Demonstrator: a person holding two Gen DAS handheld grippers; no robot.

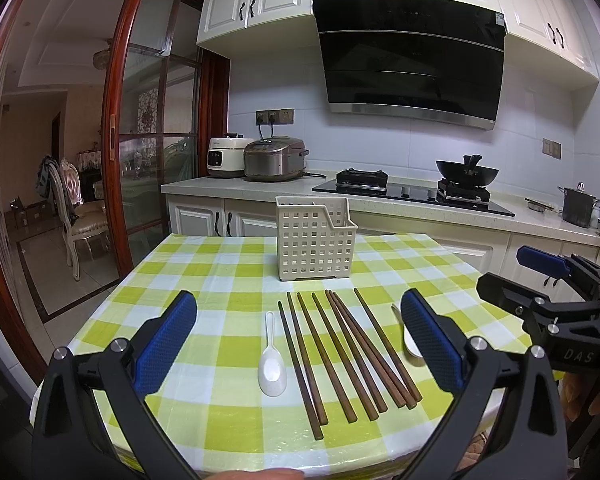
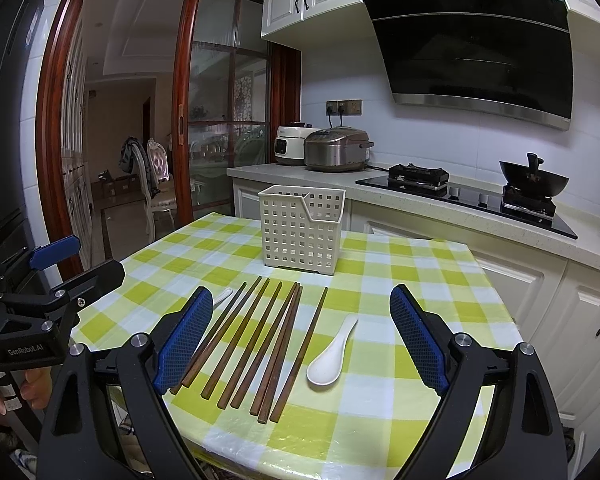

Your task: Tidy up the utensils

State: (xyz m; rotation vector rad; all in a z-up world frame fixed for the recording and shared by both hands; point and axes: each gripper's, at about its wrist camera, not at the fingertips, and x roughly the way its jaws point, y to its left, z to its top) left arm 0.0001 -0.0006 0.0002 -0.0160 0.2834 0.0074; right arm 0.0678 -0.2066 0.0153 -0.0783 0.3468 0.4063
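Several dark wooden chopsticks (image 1: pixel 340 352) (image 2: pixel 256 344) lie side by side on the green-checked tablecloth (image 1: pixel 204 264) (image 2: pixel 404 276). One white spoon (image 1: pixel 272 364) rests left of them. A second white spoon (image 2: pixel 332 356) lies on their right; in the left wrist view my finger half hides this second spoon (image 1: pixel 408 344). A cream perforated utensil basket (image 1: pixel 316 240) (image 2: pixel 302 232) stands upright behind them. My left gripper (image 1: pixel 298 312) (image 2: pixel 80 264) hovers open over the left spoon and chopsticks. My right gripper (image 2: pixel 302 316) (image 1: pixel 516 276) is open above the chopsticks and right spoon. Both hold nothing.
Behind the table runs a counter with two rice cookers (image 1: pixel 260 158), a gas hob with a wok (image 1: pixel 466 170) and a steel pot (image 1: pixel 578 206). A wood-framed glass sliding door (image 1: pixel 156 140) and a chair (image 1: pixel 76 208) are at left. The table's near edge (image 1: pixel 340 468) is close below.
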